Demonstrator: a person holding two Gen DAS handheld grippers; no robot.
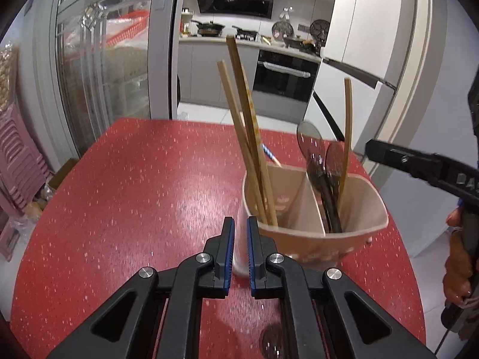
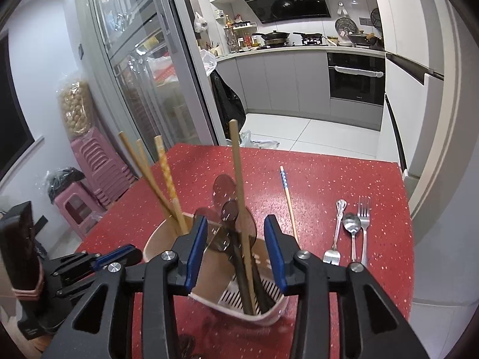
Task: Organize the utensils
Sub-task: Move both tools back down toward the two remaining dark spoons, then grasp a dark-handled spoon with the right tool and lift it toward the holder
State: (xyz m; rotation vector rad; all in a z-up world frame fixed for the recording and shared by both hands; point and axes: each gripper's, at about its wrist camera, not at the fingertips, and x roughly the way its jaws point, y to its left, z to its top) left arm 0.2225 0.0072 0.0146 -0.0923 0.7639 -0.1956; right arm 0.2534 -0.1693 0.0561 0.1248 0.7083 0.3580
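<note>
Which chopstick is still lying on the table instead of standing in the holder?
The chopstick with the blue-and-white checked end. It lies flat on the red table, left of the forks and spoon, while the plain wooden ones stand in the holder.

Both cameras are looking forward and downward along their own hand-held gripper fingers, close above the red worktop, facing the kitchen behind. Both views are sharing the utensil holder, seen very near from opposite sides.

Left gripper closed and empty; right gripper parted.
</note>
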